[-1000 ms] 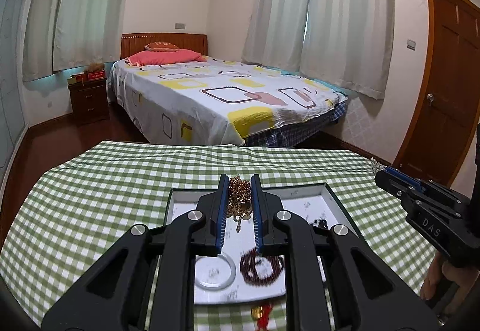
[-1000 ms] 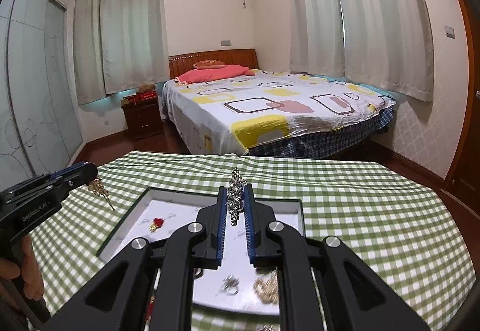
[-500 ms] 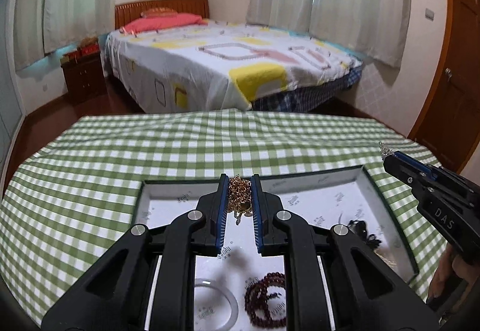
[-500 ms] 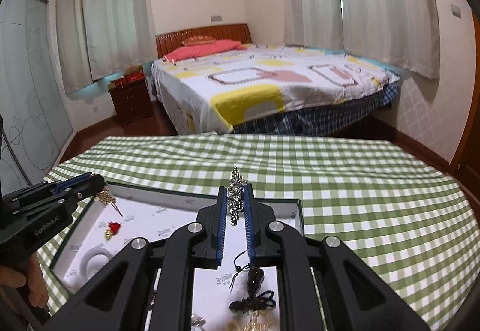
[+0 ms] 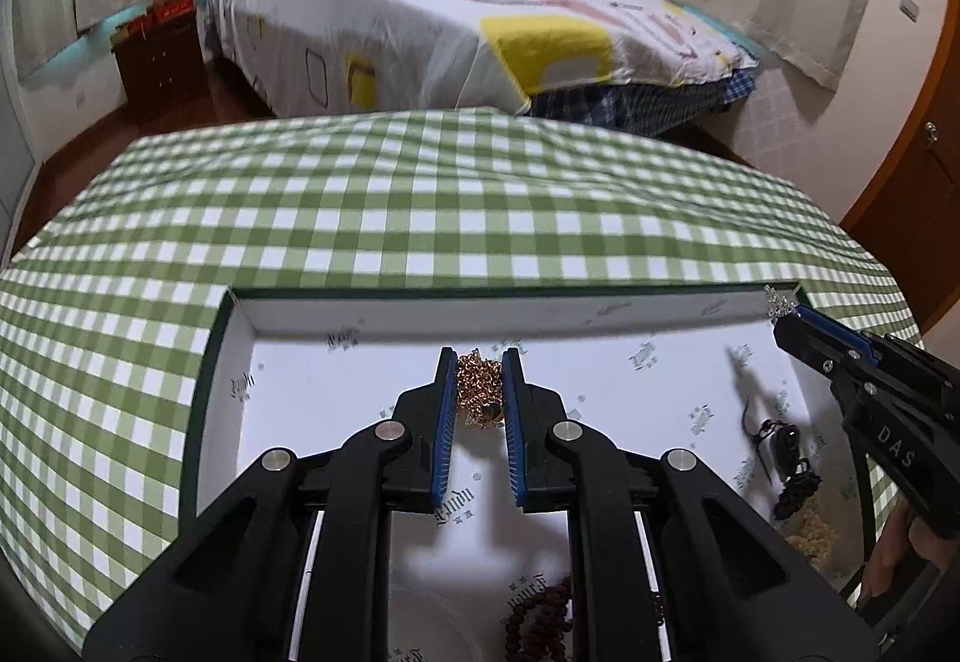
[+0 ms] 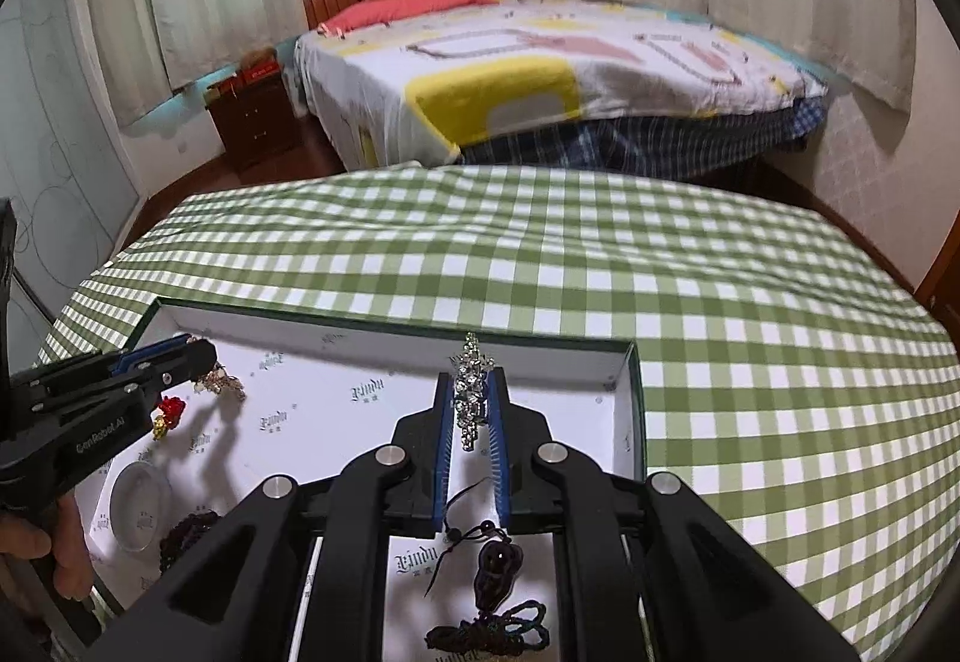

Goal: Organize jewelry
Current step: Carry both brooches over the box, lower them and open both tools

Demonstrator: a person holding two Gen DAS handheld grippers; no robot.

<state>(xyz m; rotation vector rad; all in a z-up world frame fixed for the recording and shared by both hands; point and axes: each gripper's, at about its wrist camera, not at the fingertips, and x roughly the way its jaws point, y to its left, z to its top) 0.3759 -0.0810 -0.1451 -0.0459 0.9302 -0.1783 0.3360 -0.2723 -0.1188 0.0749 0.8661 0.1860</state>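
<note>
A shallow white-lined box (image 5: 288,317) (image 6: 558,356) with a dark green rim lies on the green checked tablecloth. My left gripper (image 5: 480,362) is shut on a bunched gold chain (image 5: 477,383) and hangs over the box's middle. My right gripper (image 6: 473,380) is shut on a silver sparkly chain (image 6: 471,398), low over the box's right part; it also shows in the left wrist view (image 5: 786,317). The left gripper (image 6: 207,362) shows at the left of the right wrist view with gold links dangling.
In the box lie a dark pendant on a black cord (image 6: 495,572), a brown bead bracelet (image 5: 537,623), a clear bangle (image 6: 138,506), a red and gold charm (image 6: 168,413) and a pale gold piece (image 5: 810,527). A bed (image 5: 456,20) stands beyond the table.
Both grippers have come down and forward over the box, each still holding its chain. The box now fills more of both views and the cameras tilt further down.
</note>
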